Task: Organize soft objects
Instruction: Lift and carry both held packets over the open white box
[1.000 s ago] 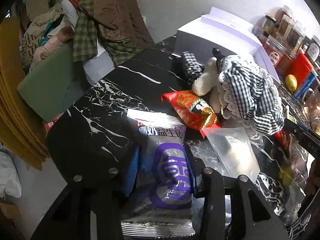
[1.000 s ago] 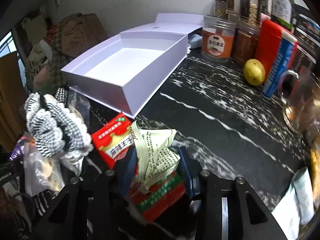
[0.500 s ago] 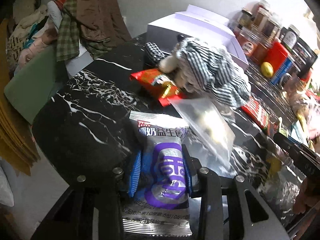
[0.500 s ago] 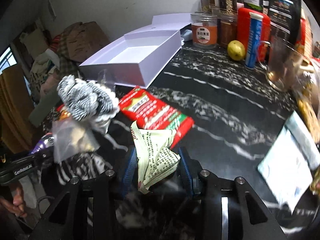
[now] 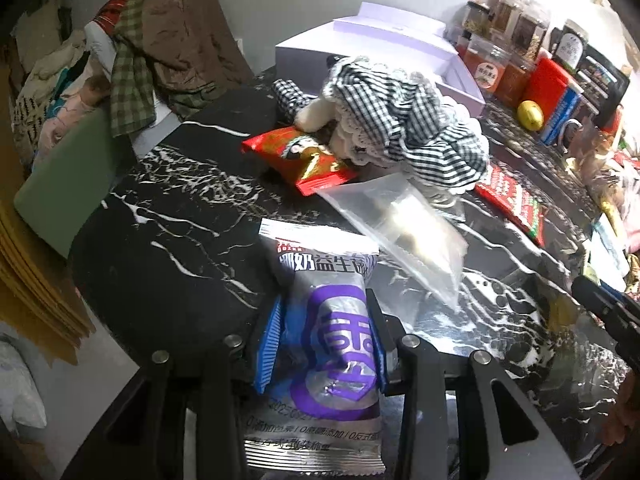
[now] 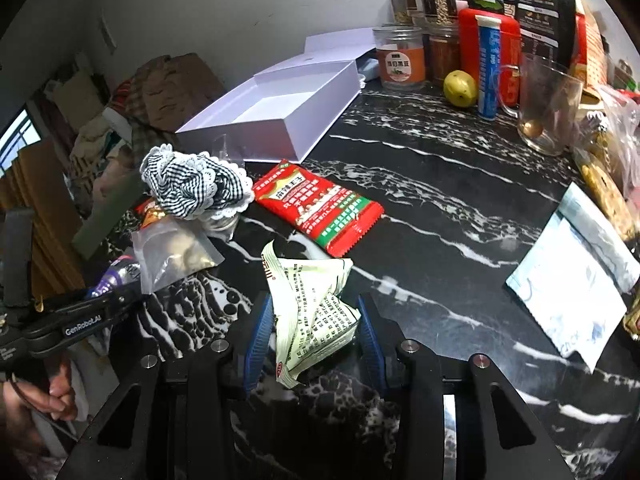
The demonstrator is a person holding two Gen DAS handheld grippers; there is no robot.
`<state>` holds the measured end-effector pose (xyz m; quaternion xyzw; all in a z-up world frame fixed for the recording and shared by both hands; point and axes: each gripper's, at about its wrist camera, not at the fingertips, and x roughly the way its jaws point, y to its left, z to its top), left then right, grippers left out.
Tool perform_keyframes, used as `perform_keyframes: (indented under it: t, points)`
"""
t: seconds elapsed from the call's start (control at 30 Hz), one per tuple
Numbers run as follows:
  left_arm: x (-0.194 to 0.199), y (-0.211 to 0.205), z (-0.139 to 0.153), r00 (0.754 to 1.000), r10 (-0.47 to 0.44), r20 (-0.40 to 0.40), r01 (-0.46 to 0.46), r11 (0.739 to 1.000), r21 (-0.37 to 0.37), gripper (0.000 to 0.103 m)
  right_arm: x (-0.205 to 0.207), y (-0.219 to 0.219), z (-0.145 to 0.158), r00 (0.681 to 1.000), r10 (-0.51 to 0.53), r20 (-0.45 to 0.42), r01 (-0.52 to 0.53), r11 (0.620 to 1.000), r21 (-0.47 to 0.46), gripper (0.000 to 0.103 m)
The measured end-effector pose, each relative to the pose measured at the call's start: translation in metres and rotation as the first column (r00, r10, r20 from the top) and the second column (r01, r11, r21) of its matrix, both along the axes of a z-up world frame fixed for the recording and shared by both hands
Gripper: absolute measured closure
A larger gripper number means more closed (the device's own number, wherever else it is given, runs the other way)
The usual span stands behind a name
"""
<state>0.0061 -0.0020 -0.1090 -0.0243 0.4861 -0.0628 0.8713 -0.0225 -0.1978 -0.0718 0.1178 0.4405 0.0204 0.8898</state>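
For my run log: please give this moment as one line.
left gripper: shut on purple-silver snack pack | right gripper: shut on crumpled pale-green packet

"GenRobot.AI" on left claw (image 6: 86,325); "2025" on silver packet (image 5: 320,354).

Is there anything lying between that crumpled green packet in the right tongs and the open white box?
Yes. The crumpled green packet sits in the right tongs, and the red snack packet lies on the table between it and the white box. Lifted over it, nothing else visible blocks the way.
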Motion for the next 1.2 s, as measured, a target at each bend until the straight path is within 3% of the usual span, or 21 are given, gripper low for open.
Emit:
perform_keyframes:
  t: [0.07, 0.17, 0.53, 0.87, 1.2]
  points:
    - [-0.004, 0.004, 0.003, 1.0, 0.012, -0.004, -0.012, 0.997, -0.072, 0.067, -0.002, 0.001, 0.001, 1.0, 0.006, 0.004, -0.006, 1.0, 0.0, 0.061]
    - [-0.015, -0.001, 0.013, 0.999, 0.003, 0.05, -0.001, 0.999, -0.038, 0.067, -0.007, 0.004, 0.006, 1.0, 0.018, 0.019, -0.018, 1.0, -0.013, 0.061]
    - [-0.031, -0.015, 0.057, 0.981, -0.083, 0.176, 0.097, 0.993, -0.073, 0.068, -0.017, 0.015, 0.021, 0.996, 0.066, 0.064, -0.064, 0.998, -0.025, 0.061]
    - [-0.018, -0.027, 0.084, 0.961, -0.147, 0.234, 0.175, 0.979, -0.104, 0.069, -0.004, 0.022, 0.044, 0.987, 0.121, 0.108, -0.12, 0.993, -0.013, 0.061]
    - [0.012, -0.036, 0.122, 0.926, -0.196, 0.324, 0.248, 0.96, -0.128, 0.069, 0.027, 0.022, 0.082, 0.972, 0.127, 0.199, -0.119, 0.992, -0.049, 0.061]
